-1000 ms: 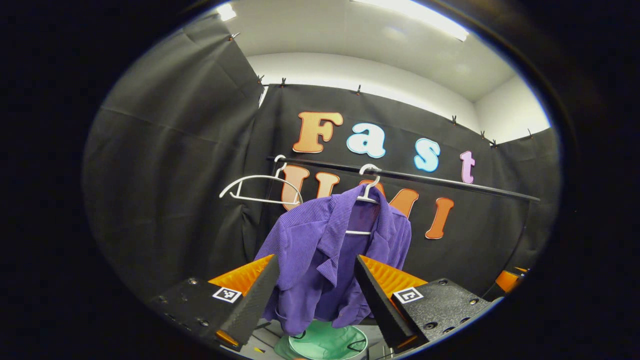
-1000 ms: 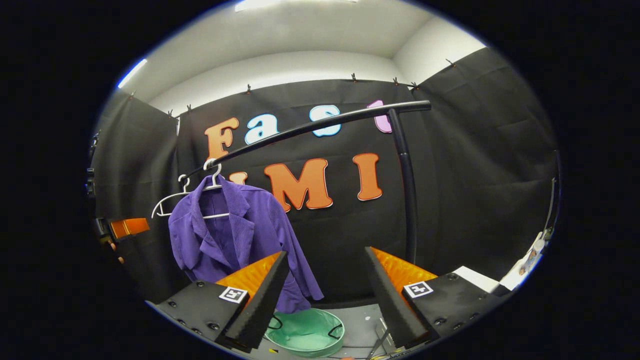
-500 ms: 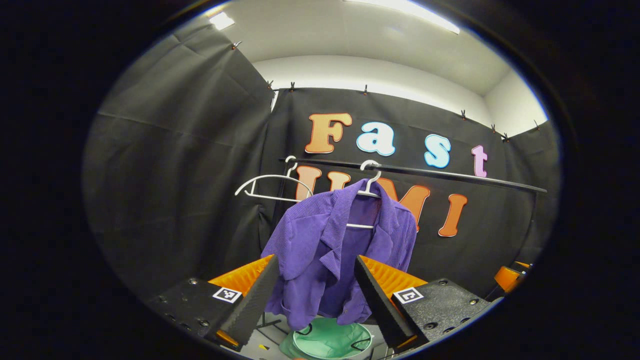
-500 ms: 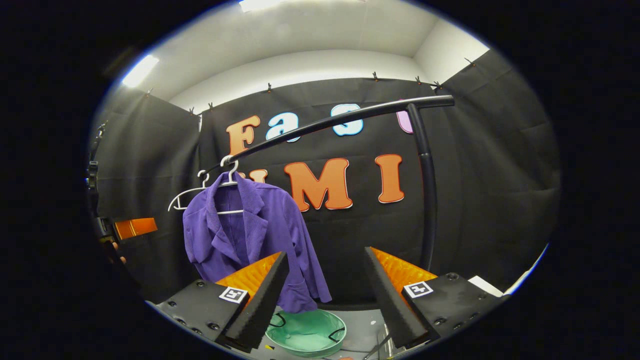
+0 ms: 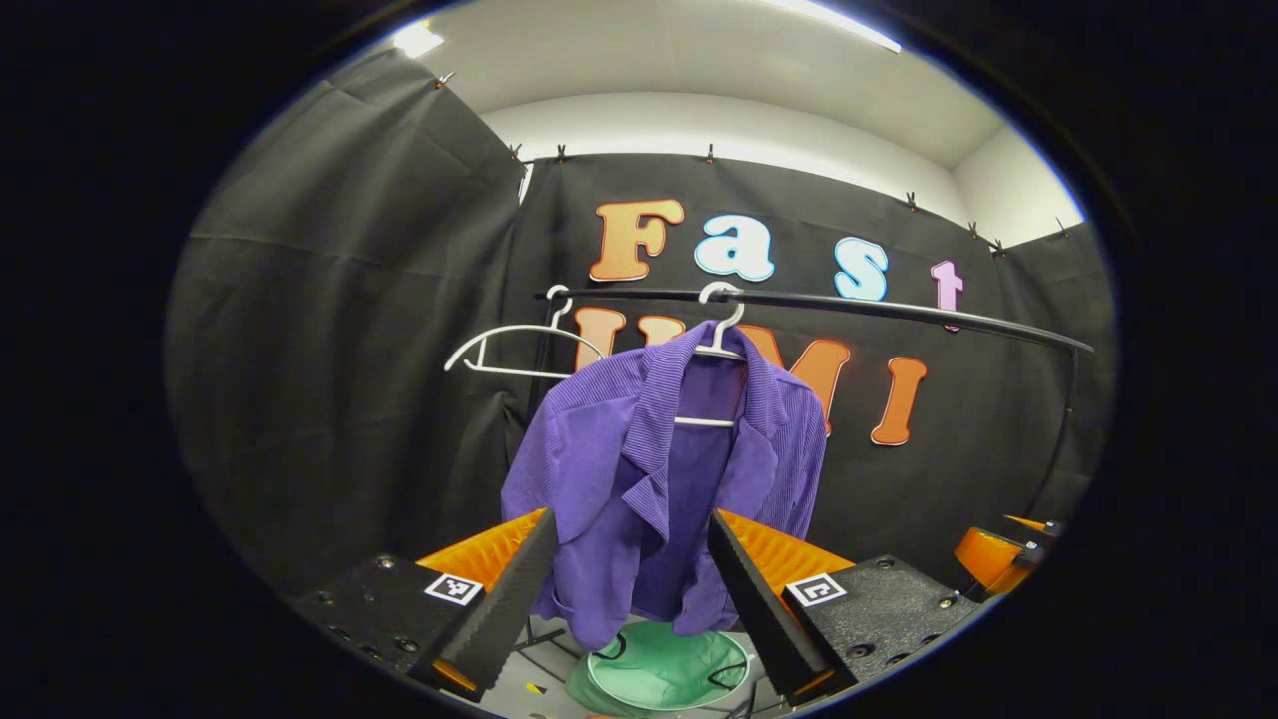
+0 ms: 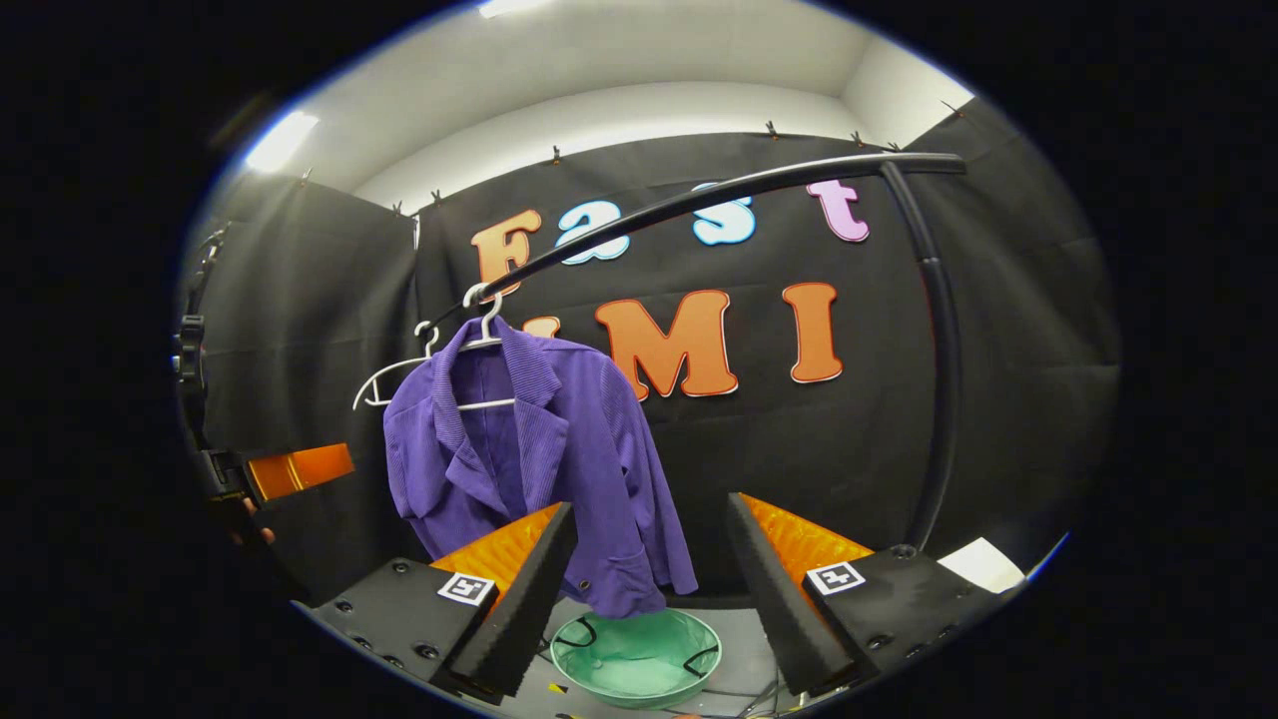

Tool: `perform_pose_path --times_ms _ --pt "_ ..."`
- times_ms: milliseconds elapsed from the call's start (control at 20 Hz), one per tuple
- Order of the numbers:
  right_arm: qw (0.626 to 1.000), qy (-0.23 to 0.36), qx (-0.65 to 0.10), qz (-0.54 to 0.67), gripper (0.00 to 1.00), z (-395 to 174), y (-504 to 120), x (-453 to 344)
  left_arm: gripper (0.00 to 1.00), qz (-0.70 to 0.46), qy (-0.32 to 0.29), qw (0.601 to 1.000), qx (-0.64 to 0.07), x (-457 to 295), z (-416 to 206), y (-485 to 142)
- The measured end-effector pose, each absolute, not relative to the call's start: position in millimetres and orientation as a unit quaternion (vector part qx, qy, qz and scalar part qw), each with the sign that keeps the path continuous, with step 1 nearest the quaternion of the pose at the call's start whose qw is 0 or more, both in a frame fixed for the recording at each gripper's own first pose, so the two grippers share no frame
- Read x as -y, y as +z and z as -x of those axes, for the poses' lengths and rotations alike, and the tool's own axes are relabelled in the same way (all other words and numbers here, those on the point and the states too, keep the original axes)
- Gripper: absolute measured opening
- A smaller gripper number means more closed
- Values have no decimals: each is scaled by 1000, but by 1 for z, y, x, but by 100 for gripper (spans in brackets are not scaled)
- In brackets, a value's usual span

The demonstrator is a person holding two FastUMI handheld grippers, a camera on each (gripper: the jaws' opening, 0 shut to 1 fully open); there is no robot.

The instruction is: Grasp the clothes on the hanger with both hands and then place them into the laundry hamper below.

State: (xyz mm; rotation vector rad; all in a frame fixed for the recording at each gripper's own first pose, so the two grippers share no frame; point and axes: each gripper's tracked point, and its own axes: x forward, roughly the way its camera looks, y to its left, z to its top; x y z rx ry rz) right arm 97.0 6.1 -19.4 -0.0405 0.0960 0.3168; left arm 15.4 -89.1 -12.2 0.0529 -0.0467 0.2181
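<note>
A purple ribbed jacket (image 5: 659, 479) hangs on a white hanger (image 5: 711, 345) from a black rail (image 5: 899, 312), straight ahead in the left gripper view. Below its hem sits a round green hamper (image 5: 667, 667). My left gripper (image 5: 631, 569) is open, short of the jacket, nothing between its fingers. In the right gripper view the jacket (image 6: 539, 454) hangs at the left on the hanger (image 6: 484, 330), with the hamper (image 6: 634, 657) under it. My right gripper (image 6: 649, 579) is open and empty, aimed just to the right of the jacket.
An empty white hanger (image 5: 519, 345) hangs on the rail left of the jacket. The rail's black upright post (image 6: 939, 399) stands at the right. The other gripper (image 6: 290, 469) shows at the far left of the right gripper view, and at the far right (image 5: 988, 554) of the left one.
Both grippers have drawn nearer to the jacket, which looks larger now. The right gripper view has swung so the jacket and hamper sit closer to its middle. Both stay open.
</note>
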Motion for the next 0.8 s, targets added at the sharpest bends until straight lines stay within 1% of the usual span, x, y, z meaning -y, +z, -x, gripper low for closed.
perform_pose_path --times_ms 50,100,150,200,250,300,350,400,600,650,700,750,800 --pt "985 161 -50 22 100 -100 -22 -16 99 -25 105 994 18 89 -24 -15" --pt "985 166 -52 22 98 -104 -24 -28 95 -23 101 995 14 87 -34 -16" --pt "984 170 -53 21 98 -110 -27 -39 99 -21 98 995 10 86 -44 -18" --pt "984 171 -53 21 98 -117 -28 -49 99 -19 94 995 7 84 -54 -19" --pt "984 170 -54 20 98 -125 -30 -58 95 -19 90 996 4 81 -64 -20" --pt "984 169 -55 18 98 -133 -33 -67 95 -20 87 996 1 78 -73 -22" --pt "984 169 -54 19 100 -141 -36 -77 95 -24 85 996 0 74 -84 -23" --pt "984 167 -54 21 98 -149 -39 -85 95 -27 83 996 -2 71 -95 -25" --pt "984 164 -57 25 98 -181 -58 -123 95 -26 61 998 -13 59 -144 -37" --pt "984 164 -59 25 98 -190 -64 -131 92 -25 54 998 -16 59 -156 -42" --pt "985 160 -62 26 98 -197 -69 -137 92 -25 50 998 -19 56 -167 -46" --pt "985 156 -67 27 98 -203 -75 -142 95 -27 50 998 -24 51 -179 -50" --pt "985 154 -72 28 89 -209 -80 -147 95 -31 53 998 -30 45 -190 -57"
